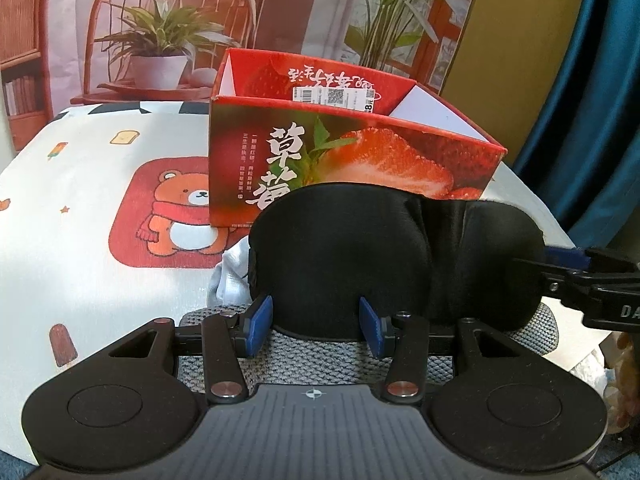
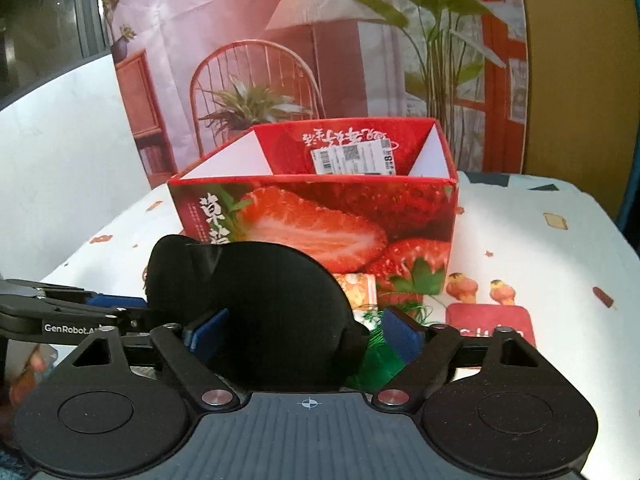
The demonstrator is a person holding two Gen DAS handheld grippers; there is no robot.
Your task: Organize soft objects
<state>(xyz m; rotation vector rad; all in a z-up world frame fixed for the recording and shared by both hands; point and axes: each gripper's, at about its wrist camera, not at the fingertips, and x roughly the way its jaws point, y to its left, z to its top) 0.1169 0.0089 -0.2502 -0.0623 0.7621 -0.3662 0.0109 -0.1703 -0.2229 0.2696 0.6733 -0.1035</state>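
Black padded eye mask (image 1: pixel 384 256), 2 domed cups

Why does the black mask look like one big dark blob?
Left wrist view: the sleep mask shows faint sheen, with sunlight on the tablecloth. Right wrist view: it is backlit, nearly featureless; the strawberry box edges bow from fisheye.

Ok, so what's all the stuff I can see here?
eye mask: one, black, upright in front of the box
box: one, red strawberry print, open top, on the tablecloth
grey knit item: one, under the mask
white crumpled item: one, left of the mask
green item: one, near the box's foot
tablecloth: one, white, bear print
left gripper: black, blue pads, at one lobe
right gripper: same, other lobe
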